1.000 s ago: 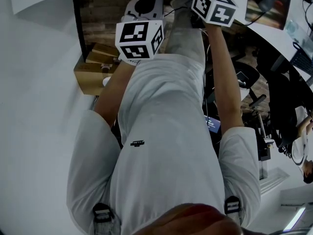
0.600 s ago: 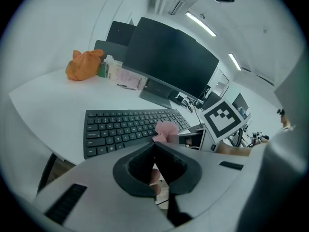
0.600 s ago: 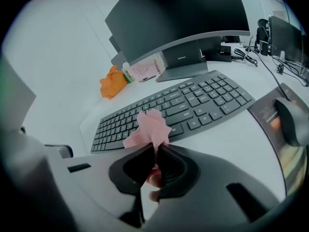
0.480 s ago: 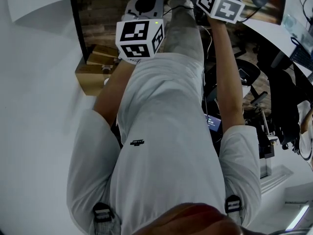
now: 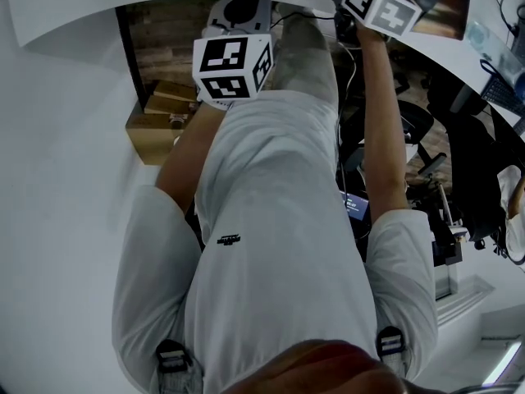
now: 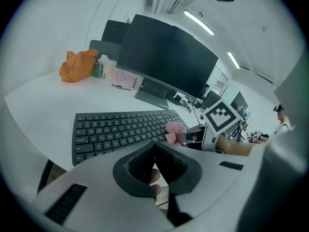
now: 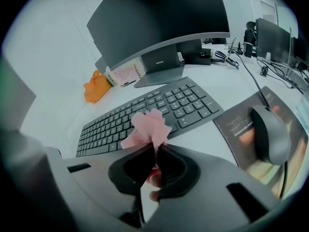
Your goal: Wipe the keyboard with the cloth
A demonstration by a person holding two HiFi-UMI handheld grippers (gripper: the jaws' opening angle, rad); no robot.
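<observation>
Right gripper point(image 7: 155, 149) is clamped on a crumpled pink cloth point(image 7: 147, 127), right at the front edge of the flat black keyboard point(image 7: 183, 103). Left gripper point(image 6: 154, 146) is pinched closed on nothing, back off the keyboard's front.

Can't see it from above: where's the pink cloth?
Right gripper view: the crumpled pink cloth is pinched in the right gripper, at the near edge of the black keyboard.
</observation>
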